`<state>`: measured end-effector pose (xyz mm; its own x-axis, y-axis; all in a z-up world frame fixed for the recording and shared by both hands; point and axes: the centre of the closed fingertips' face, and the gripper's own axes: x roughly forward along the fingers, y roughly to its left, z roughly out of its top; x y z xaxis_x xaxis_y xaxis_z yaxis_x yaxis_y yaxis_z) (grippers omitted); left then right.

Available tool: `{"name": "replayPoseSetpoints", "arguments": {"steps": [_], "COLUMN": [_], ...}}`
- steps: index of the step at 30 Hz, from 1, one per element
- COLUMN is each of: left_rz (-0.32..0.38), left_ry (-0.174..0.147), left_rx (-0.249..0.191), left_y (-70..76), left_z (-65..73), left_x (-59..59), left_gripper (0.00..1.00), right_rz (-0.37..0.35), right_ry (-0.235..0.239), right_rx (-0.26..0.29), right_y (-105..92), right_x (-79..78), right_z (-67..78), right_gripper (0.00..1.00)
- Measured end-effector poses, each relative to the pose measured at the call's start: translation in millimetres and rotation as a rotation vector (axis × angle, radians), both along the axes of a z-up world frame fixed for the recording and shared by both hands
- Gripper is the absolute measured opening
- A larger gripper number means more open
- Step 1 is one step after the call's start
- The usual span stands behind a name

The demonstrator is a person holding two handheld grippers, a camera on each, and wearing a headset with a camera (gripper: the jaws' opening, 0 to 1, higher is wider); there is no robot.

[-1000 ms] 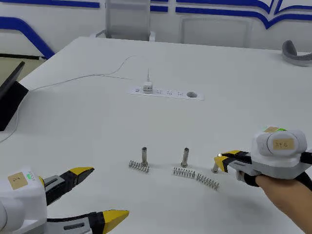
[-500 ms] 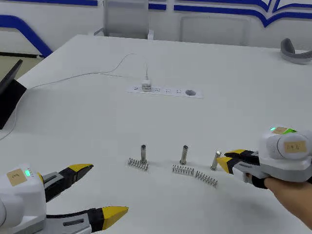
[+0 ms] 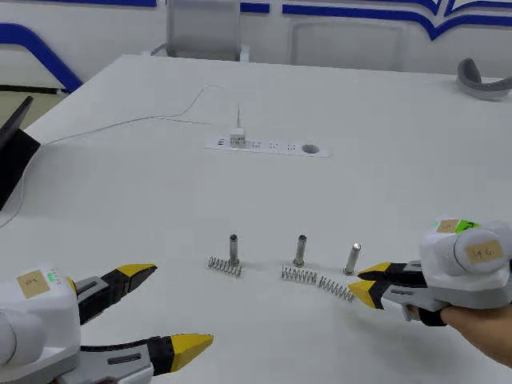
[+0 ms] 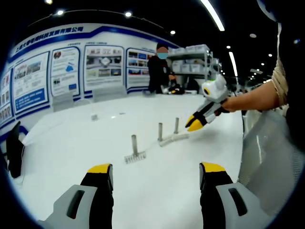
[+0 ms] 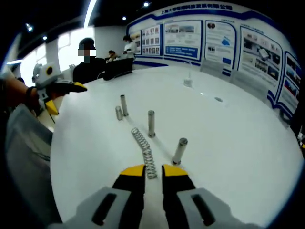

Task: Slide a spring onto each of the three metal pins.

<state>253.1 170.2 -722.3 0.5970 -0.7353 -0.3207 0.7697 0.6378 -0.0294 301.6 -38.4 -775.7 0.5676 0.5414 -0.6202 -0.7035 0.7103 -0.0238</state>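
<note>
Three short metal pins stand in a row on the white table: left pin, middle pin, right pin. A spring lies flat by each: left spring, middle spring, right spring. My right gripper sits low at the right spring's near end, jaws narrowly open. In the right gripper view the right spring ends between the right gripper's yellow tips. My left gripper hovers wide open and holds nothing, well in front of the left pin.
A white power strip with a plug and a thin cable lies farther back. A dark object sits at the left edge, a grey band at the far right. People stand beyond the table.
My right gripper has drawn back from beside the right pin to the right spring's near end, and its tips now show a small gap. The left gripper has barely moved.
</note>
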Motion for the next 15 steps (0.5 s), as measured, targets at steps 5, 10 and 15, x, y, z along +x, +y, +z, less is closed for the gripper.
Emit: {"name": "replayPoseSetpoints", "arguments": {"steps": [5, 10, 15], "left_rz": [-0.003, -0.009, -0.012], "left_ry": [0.002, 0.005, 0.007], "left_rx": [0.002, 0.004, 0.005], "left_y": [-0.6, -2.5, -2.7], "left_z": [-0.7, -2.0, -2.6], "left_x": [0.3, -0.2, 0.9], "left_gripper": [0.75, 0.75, 0.75], "right_rz": [0.036, 0.055, 0.075], "right_ry": [0.02, 0.028, 0.045], "right_rx": [-0.024, -0.043, -0.057], "right_y": [2.6, 3.4, 3.5], "right_x": [-1.5, -0.1, 1.3], "right_z": [-10.3, -16.8, -22.2], "right_gripper": [0.15, 0.14, 0.12]}}
